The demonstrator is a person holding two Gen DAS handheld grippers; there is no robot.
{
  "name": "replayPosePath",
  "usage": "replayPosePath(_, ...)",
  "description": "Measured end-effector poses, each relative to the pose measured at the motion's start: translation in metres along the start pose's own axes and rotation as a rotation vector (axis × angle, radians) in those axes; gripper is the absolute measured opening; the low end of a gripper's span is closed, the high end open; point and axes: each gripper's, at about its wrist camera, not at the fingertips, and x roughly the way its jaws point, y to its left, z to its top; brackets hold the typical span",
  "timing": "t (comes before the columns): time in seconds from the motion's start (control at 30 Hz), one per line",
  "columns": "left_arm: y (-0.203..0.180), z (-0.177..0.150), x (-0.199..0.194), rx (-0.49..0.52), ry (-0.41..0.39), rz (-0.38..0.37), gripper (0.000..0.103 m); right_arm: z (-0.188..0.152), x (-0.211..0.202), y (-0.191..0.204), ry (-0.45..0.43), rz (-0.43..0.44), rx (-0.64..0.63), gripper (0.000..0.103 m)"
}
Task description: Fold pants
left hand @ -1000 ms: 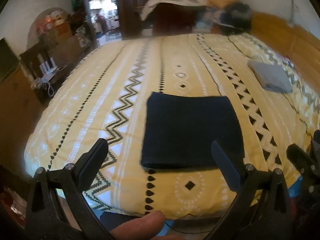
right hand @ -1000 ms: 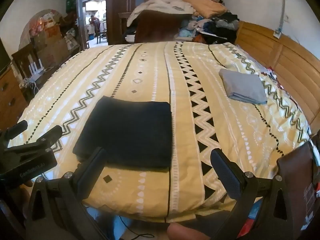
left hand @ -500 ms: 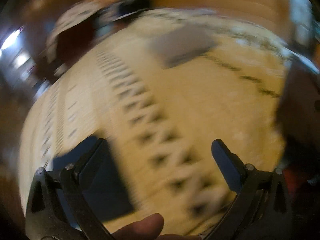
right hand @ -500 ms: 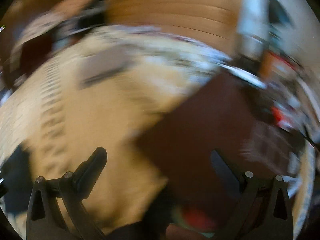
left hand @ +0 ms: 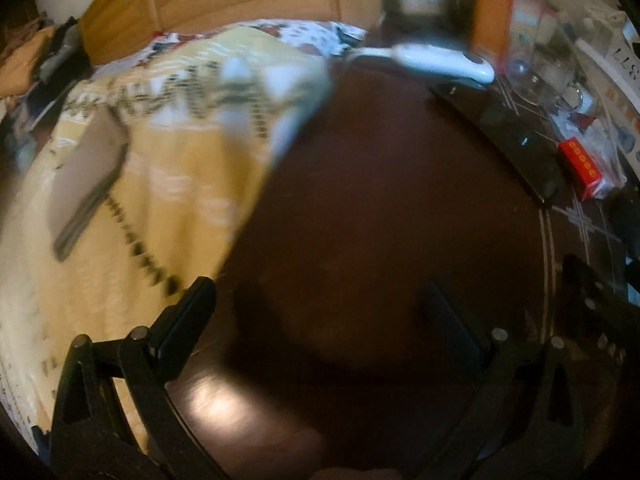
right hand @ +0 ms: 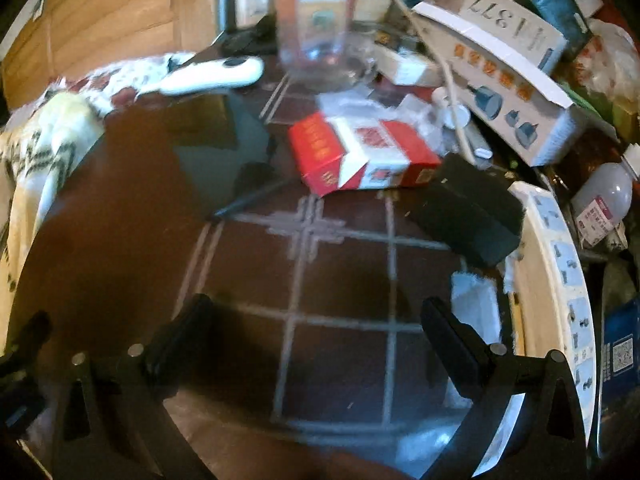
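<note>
Both claws have swung away from the bed since a second ago, and the folded dark pants that lay in front of them are out of both views now. The left claw hovers level over a dark brown desk, fingers spread wide, nothing between them. The yellow patterned bedspread sits to its left, a folded grey cloth lying on it. The right claw points across the same desk, wide open and empty too. Ahead of it: a red and white carton, a white remote, a black block.
</note>
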Motion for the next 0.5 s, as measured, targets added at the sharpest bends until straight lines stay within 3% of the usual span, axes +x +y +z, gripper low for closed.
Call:
replayPosePath(0.2, -0.031, 0.021, 0.02, 0.035, -0.042, -0.071, 0.103, 0.01, 0.01, -0.005, -0.017, -0.033, 0.065, 0.103)
replayPosePath(0.33, -0.04, 0.029, 0.026, 0.012, -0.032, -0.083, 0.103, 0.014, 0.013, -0.014, -0.021, -0.059, 0.124, 0.103)
replayPosePath(0.5, -0.04, 0.029, 0.026, 0.01, -0.032, -0.085, 0.103, 0.016, 0.015, -0.02, -0.013, -0.032, 0.156, 0.103)
